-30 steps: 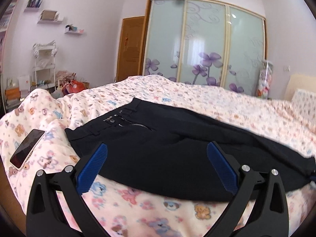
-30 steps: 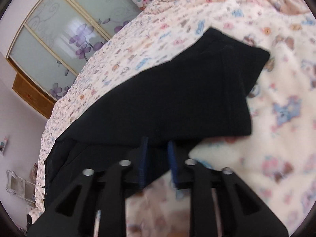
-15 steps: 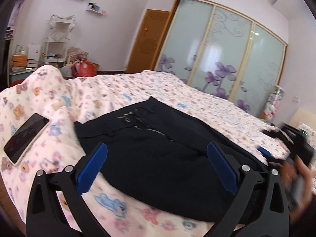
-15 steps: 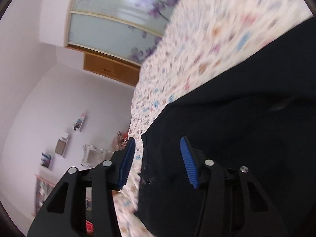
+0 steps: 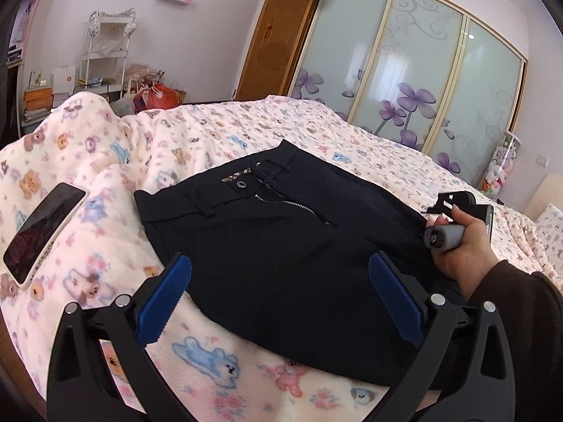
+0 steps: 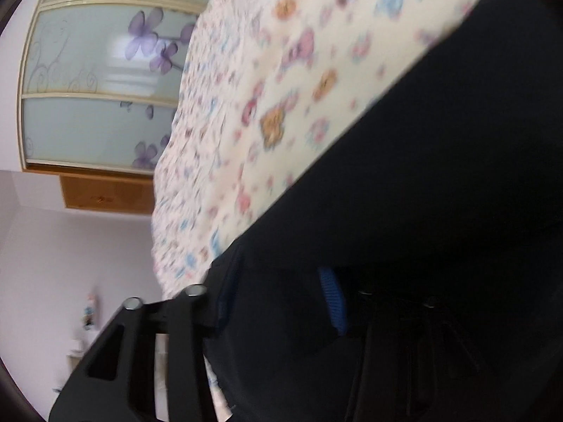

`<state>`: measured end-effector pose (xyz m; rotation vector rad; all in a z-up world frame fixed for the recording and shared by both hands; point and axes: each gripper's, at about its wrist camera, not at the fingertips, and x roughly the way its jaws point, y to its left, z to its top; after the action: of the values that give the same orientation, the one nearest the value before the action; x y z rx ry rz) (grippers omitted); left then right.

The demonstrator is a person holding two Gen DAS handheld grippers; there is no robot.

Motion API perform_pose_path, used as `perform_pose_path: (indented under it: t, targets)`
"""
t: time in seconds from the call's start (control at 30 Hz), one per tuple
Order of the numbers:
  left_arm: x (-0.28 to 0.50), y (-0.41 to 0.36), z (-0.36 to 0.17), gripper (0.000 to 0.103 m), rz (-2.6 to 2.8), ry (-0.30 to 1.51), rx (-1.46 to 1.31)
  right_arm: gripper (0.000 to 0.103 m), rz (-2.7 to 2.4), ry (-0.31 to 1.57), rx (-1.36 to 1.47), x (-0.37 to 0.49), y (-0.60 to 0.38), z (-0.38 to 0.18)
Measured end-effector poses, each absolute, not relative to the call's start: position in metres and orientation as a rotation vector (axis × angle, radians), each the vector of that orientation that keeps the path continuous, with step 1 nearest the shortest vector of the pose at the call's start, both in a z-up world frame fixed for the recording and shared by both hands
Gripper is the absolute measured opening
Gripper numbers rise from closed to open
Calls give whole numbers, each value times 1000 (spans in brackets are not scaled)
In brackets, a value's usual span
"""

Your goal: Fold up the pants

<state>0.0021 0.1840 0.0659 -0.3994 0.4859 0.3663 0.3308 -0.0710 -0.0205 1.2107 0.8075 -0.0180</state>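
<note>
Left wrist view: the pants lie flat on the bed, waistband toward its far left side, fly open with the zipper and button showing, the seat near the bed's near edge. I can't see the legs from here; they run off to the right behind my right hand, so I judge the folding to be partly done at most, with the waist end not yet folded over. My left gripper hovers over the near edge of the pants, fingers wide apart and holding nothing.

In the right wrist view the right gripper is tipped on its side, low against the dark cloth and blurred. Its blue pads stand apart with fabric around them, but I can't tell whether any cloth is pinched.

What's left, as I reckon it: bring the legs together and fold toward the waist.

A phone lies face up on the blanket near the bed's left edge, apart from the pants; it only matters if the fold swings that way. Beyond the bed stand a wardrobe, a door and a shelf rack.
</note>
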Motion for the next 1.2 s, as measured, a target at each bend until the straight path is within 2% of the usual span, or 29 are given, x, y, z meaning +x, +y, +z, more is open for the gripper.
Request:
perform_pose_path:
  t: [0.07,0.27,0.4,0.57,0.8,1.0,1.2]
  targets:
    - [0,185,67,101,364,483,-410,3,-44,781,1143,327,-73,-19]
    - [-8,194,71,101,351,463,-457,3,107,700,982,302,-68,1]
    - [-11,207,69,101,338,457,-522,3,278,637,869,258,-64,36]
    - [-20,227,67,101,332,427,-601,3,470,609,787,177,-71,51]
    - [-15,241,62,101,168,388,-741,2,571,606,544,103,-68,21]
    - [17,234,58,101,31,414,-795,2,594,586,595,117,-65,3]
    - [97,265,41,101,-35,580,-957,2,657,606,674,116,-78,-10]
